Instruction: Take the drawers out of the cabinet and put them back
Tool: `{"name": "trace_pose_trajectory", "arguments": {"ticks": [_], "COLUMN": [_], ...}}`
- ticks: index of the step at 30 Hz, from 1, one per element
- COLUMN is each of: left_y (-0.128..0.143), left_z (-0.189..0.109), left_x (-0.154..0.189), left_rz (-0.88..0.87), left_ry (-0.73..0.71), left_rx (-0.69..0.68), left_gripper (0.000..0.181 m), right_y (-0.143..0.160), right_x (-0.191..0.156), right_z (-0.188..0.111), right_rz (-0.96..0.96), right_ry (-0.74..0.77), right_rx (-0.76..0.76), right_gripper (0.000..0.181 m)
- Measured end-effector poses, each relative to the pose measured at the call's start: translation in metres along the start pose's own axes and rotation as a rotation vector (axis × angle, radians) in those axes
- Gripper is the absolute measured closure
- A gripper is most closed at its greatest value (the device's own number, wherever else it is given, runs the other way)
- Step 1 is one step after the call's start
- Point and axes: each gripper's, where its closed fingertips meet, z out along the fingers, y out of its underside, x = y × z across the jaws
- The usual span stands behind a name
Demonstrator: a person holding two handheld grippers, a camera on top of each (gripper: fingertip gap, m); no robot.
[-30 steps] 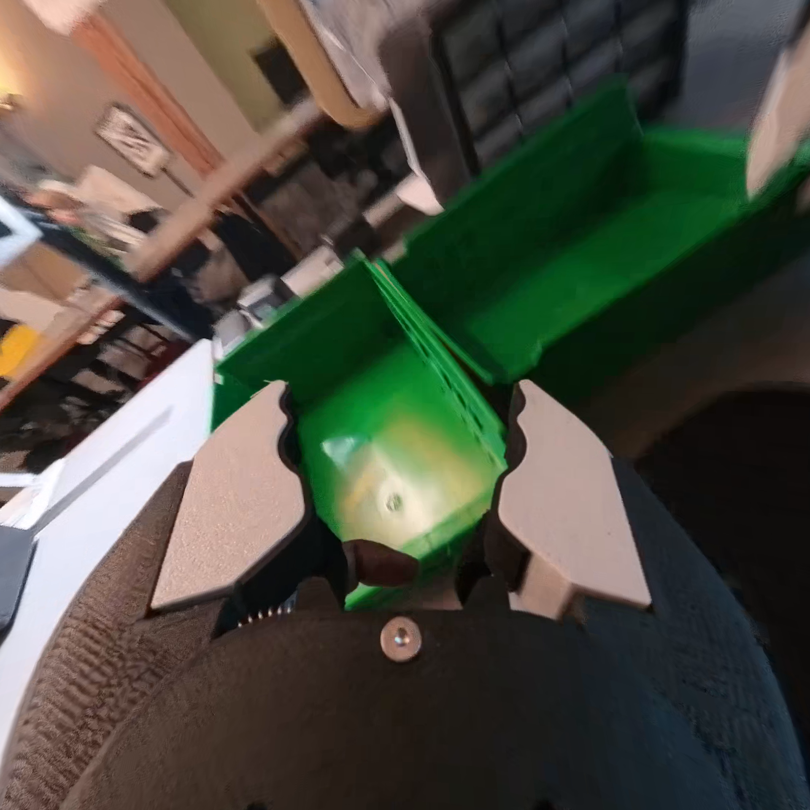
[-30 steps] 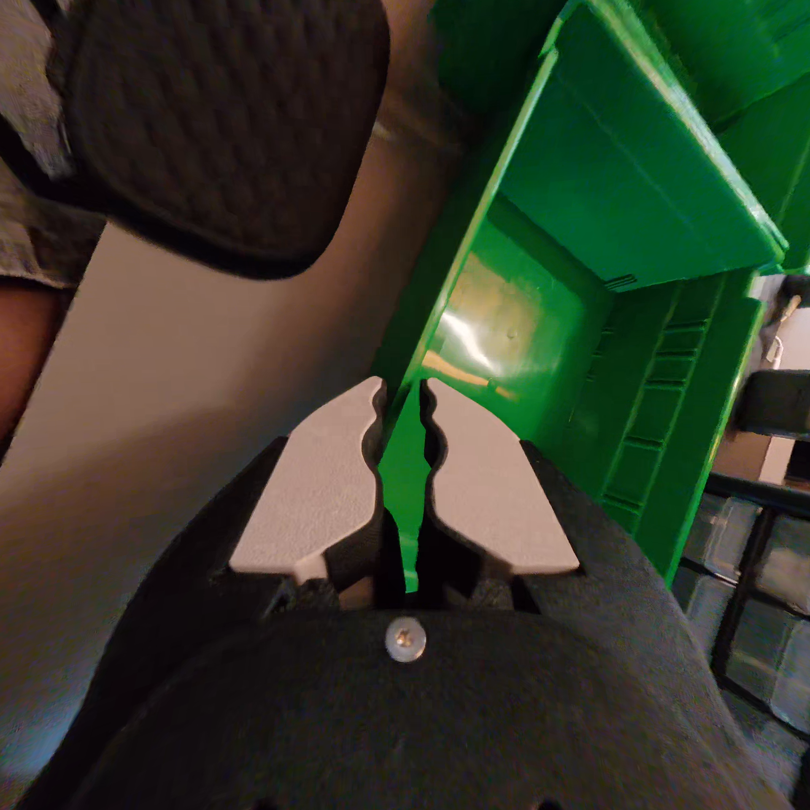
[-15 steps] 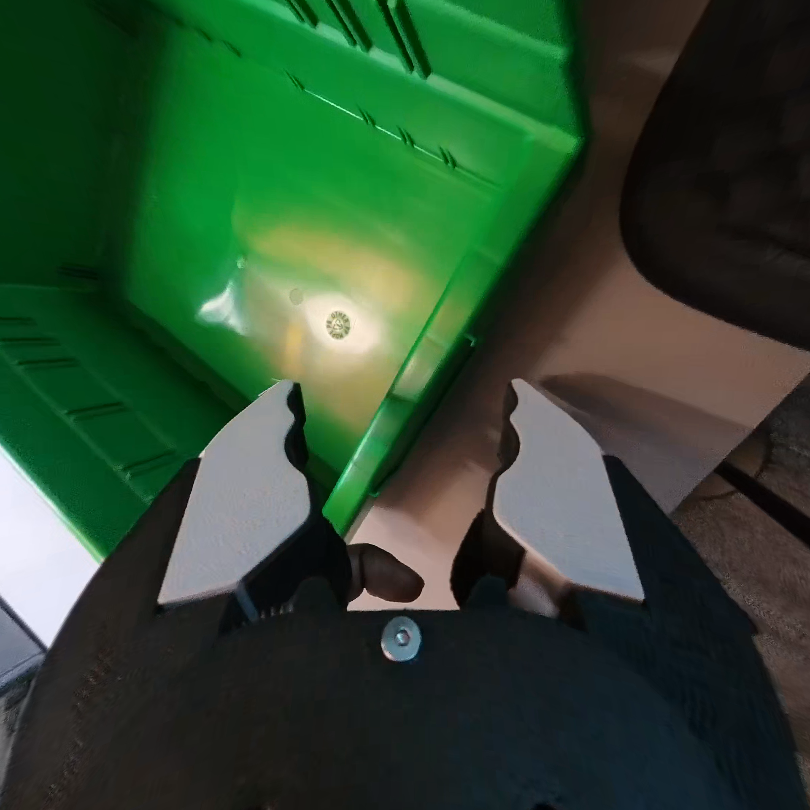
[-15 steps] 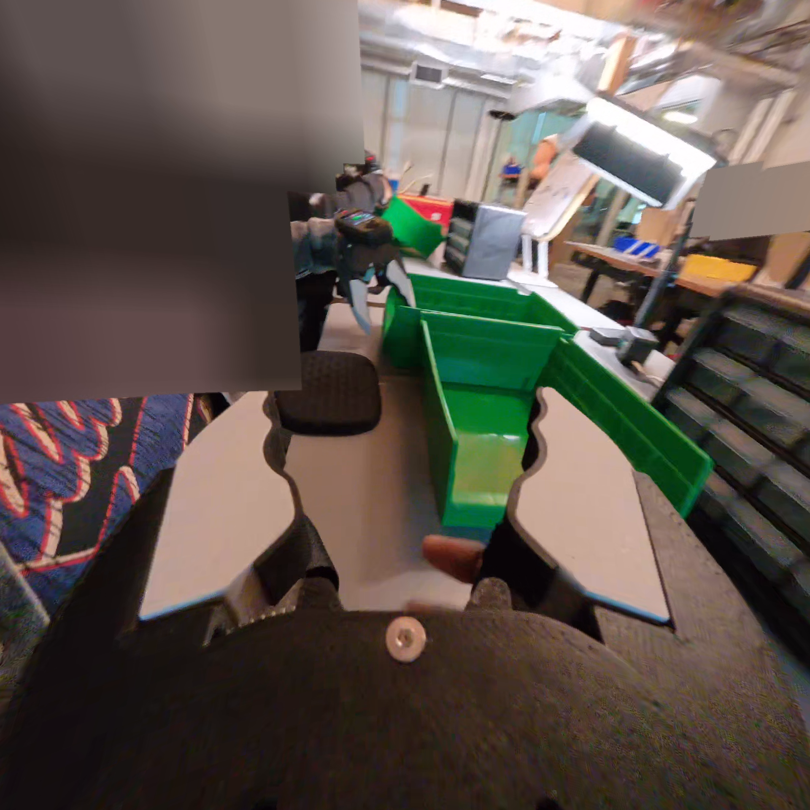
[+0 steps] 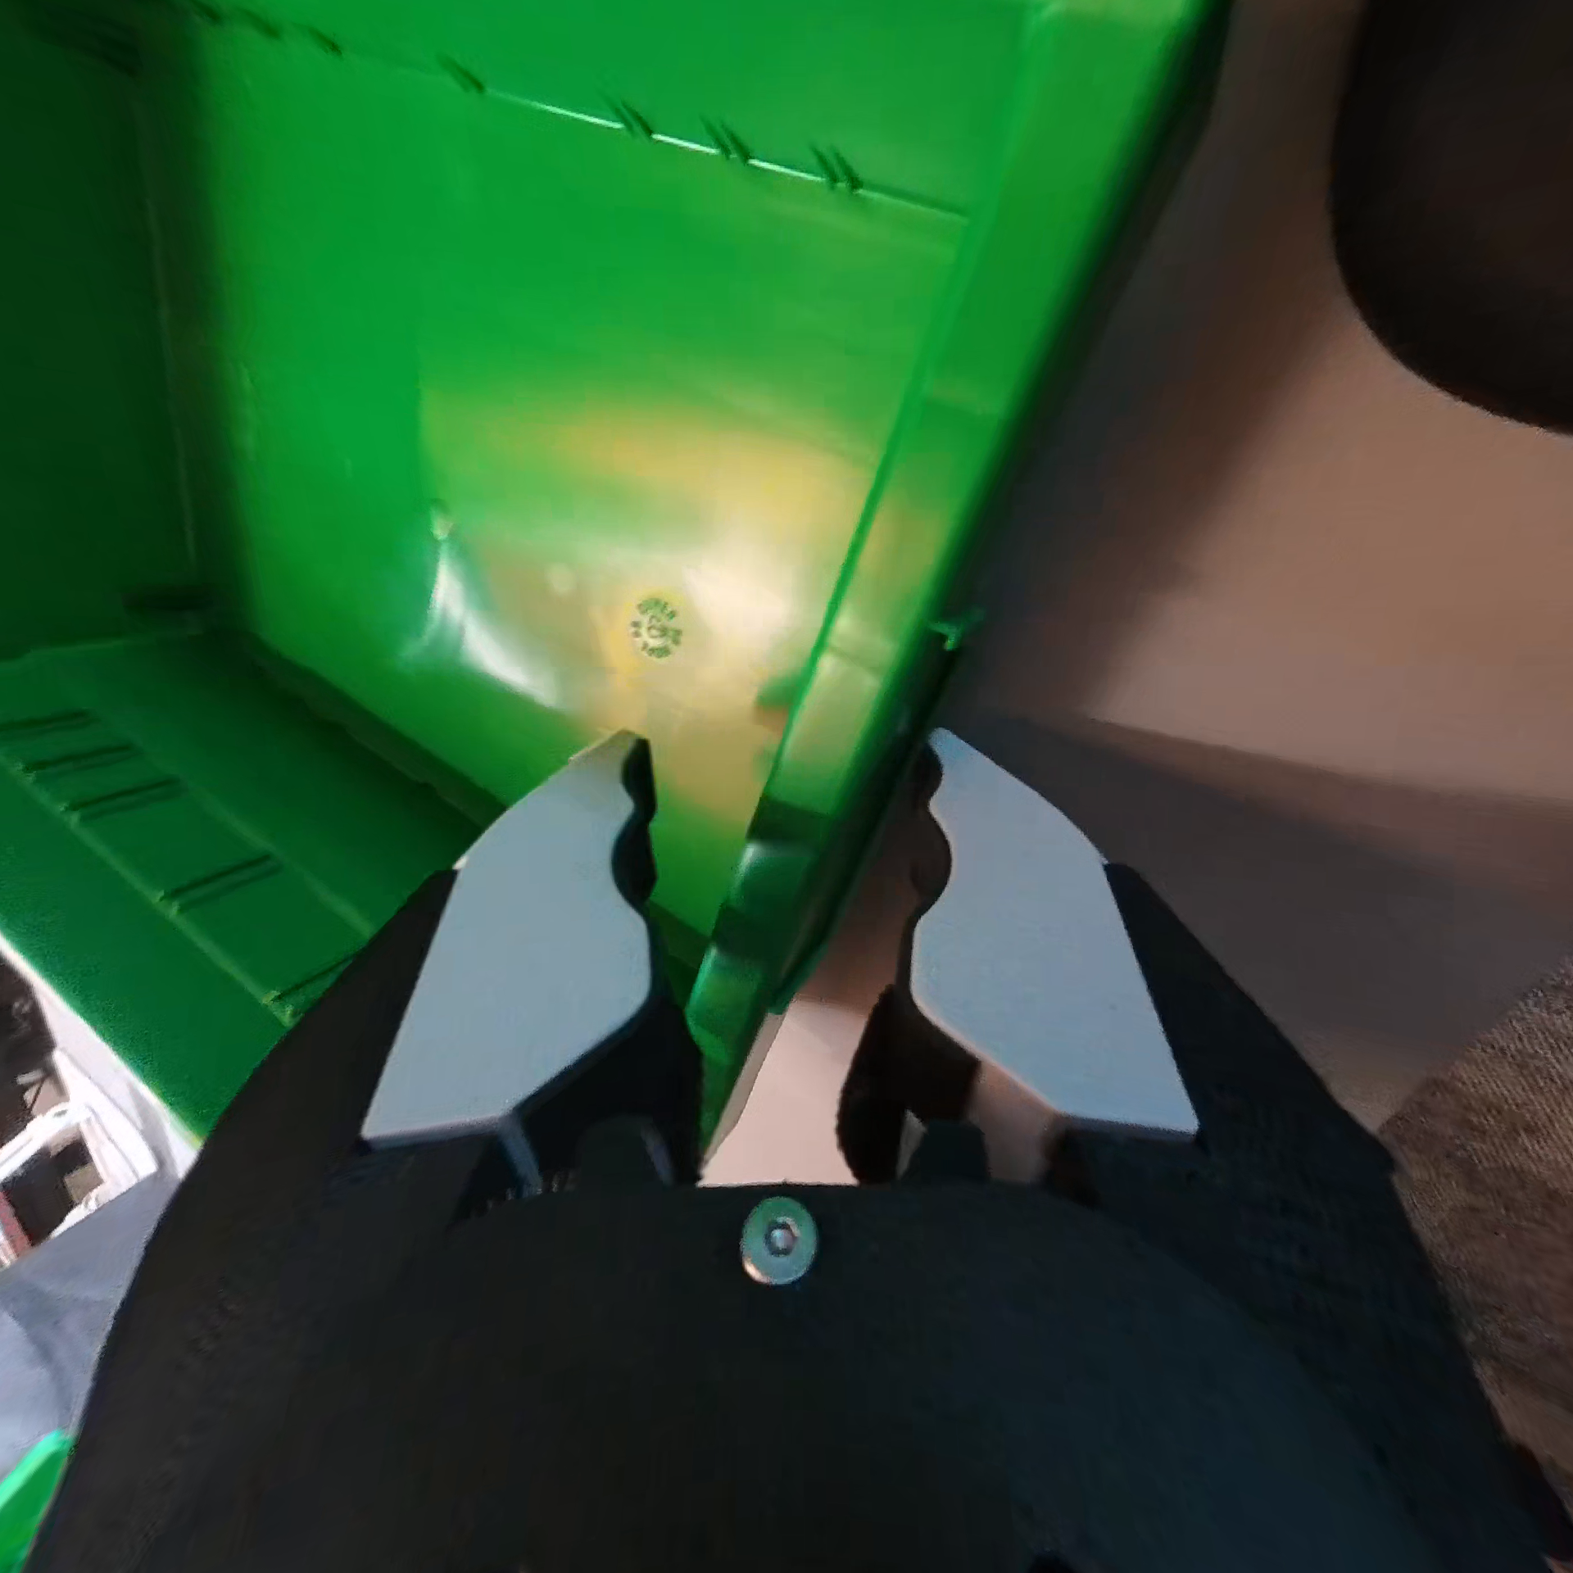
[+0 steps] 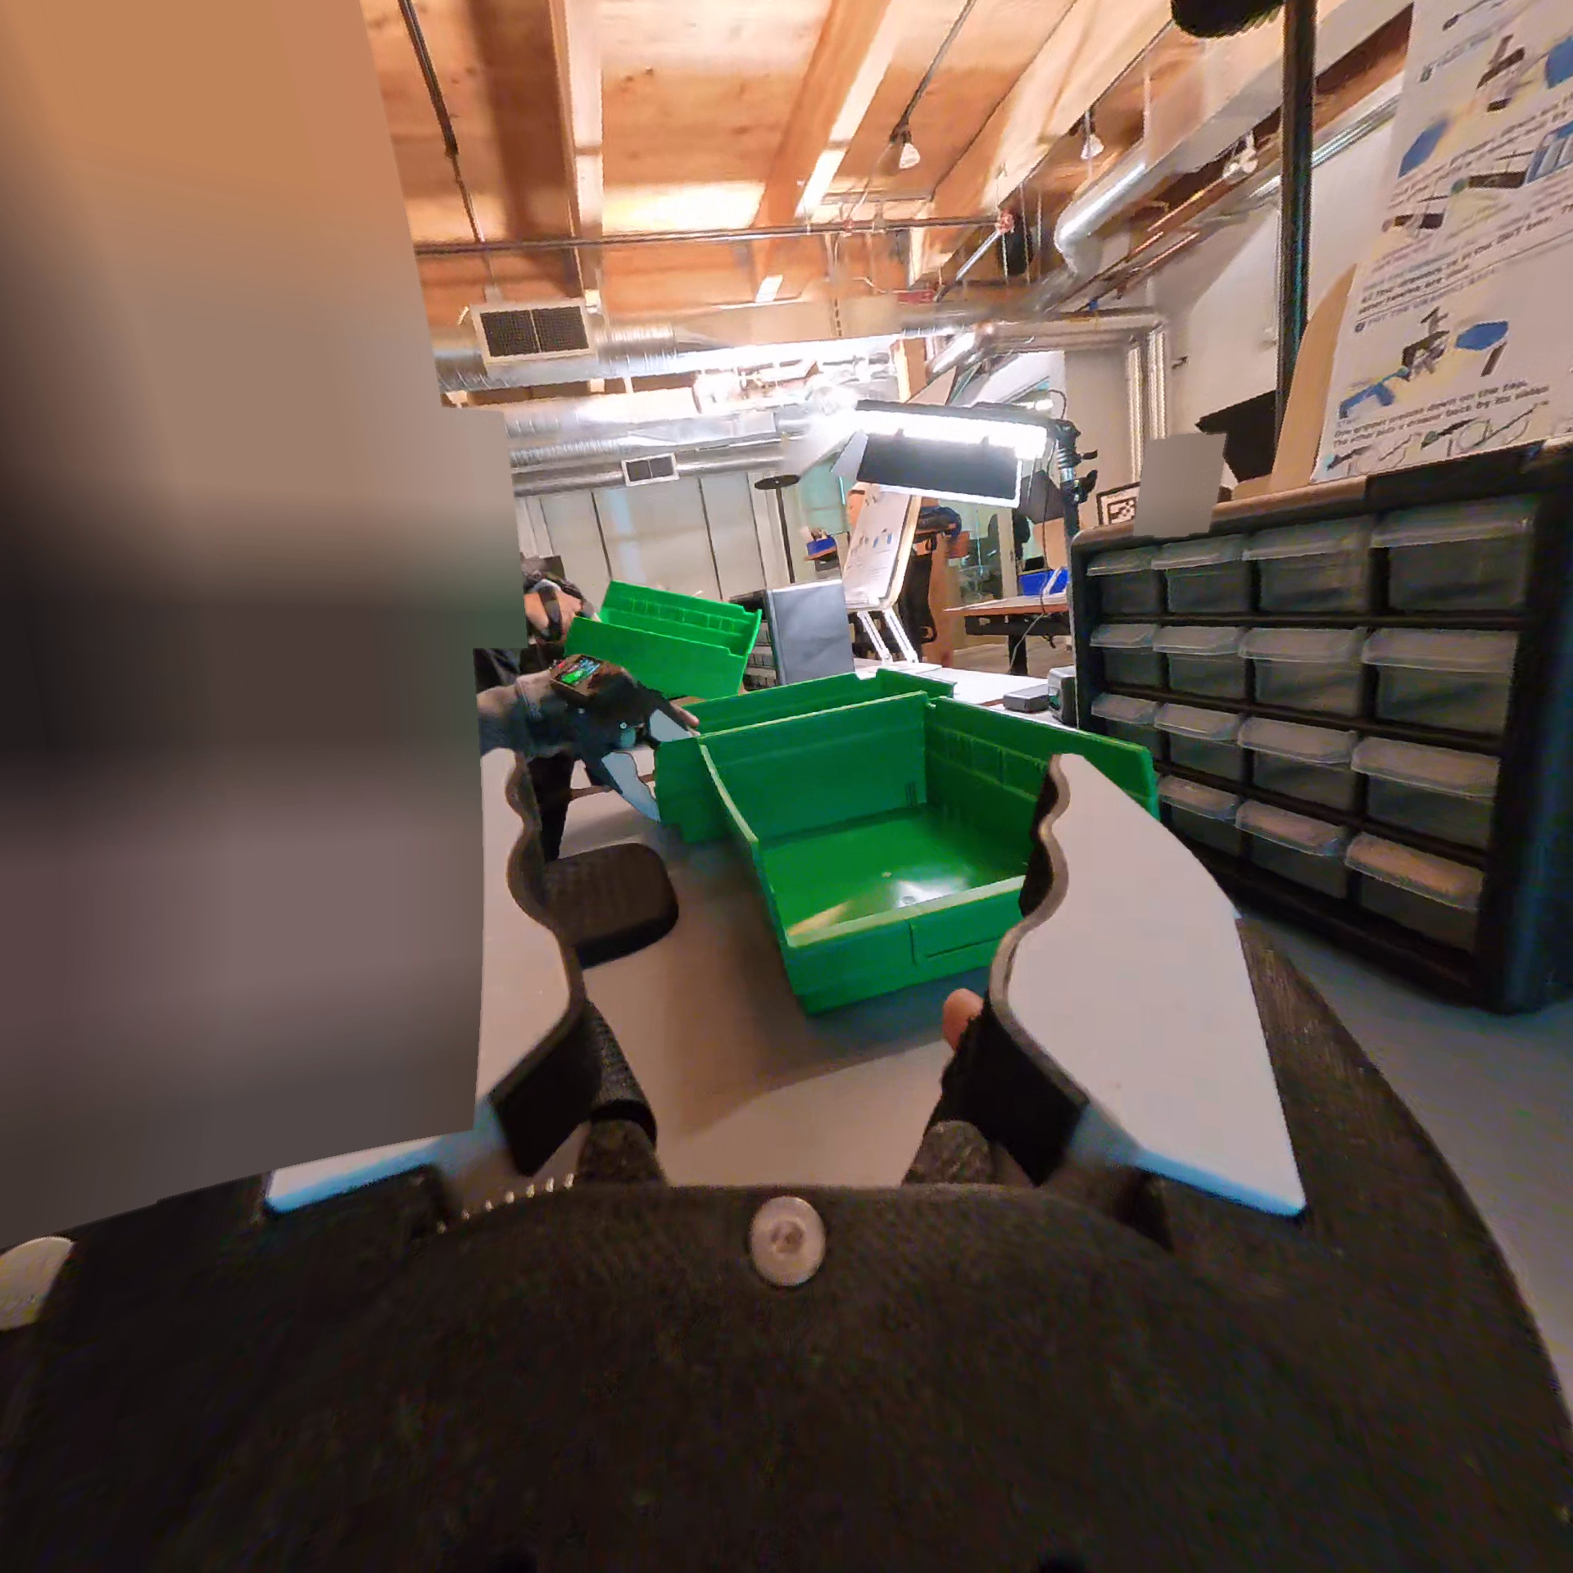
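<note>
A black cabinet [image 6: 1319, 723] with rows of small clear drawers stands at the right, every visible drawer pushed in. My left gripper [image 5: 783, 740] is open, its jaws part-way closed astride the side wall of a green bin [image 5: 511, 426]; a gap shows beside the left finger. My right gripper [image 6: 785, 762] is wide open and empty above the table, facing a front green bin [image 6: 851, 851] with a second green bin [image 6: 766, 715] behind it. A gloved hand [image 6: 545, 706] holds a gripper at the rear bin's left corner.
A black pad [image 6: 604, 894] lies on the grey table [image 6: 766, 1064] left of the bins; it also shows in the left wrist view [image 5: 1464, 213]. Farther back a hand holds a tilted third green bin [image 6: 672, 638]. A person stands close at the left.
My right gripper let go of the green bin's wall, opened wide and pulled back. My left gripper moved in on a bin's side wall and its jaws narrowed around it.
</note>
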Motion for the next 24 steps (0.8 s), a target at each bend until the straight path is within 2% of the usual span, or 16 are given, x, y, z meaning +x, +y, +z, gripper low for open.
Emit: {"name": "trace_pose_trajectory", "arguments": {"ticks": [1,2,7,12,18,24], "left_y": [0.000,-0.001,0.000,-0.002,0.001,0.010], "left_z": [0.001,0.001,0.002,0.001,-0.009,-0.036], "left_x": [0.004,0.008,0.008,-0.006,-0.005,-0.024], "left_rz": [0.017,0.032,0.057,0.263,0.250,0.259], "left_ry": [0.026,0.052,0.056,-0.230,-0.382,-0.551], "left_rx": [-0.008,-0.016,-0.043,-0.105,-0.180,-0.278], "left_gripper": [0.132,0.143,0.147,0.152,0.152,0.151], "right_y": [0.001,0.001,0.006,0.008,0.011,0.013], "right_x": [0.000,0.000,0.001,0.002,0.004,0.007], "right_z": [0.000,0.001,0.001,0.001,0.001,0.001], "right_rz": [-0.004,-0.002,-0.002,-0.003,0.002,0.004], "right_ry": [0.001,-0.001,-0.001,0.002,0.008,0.018], "right_rx": [-0.002,-0.004,-0.019,-0.027,-0.039,-0.048], "right_gripper": [0.072,0.072,0.072,0.072,0.072,0.072]}}
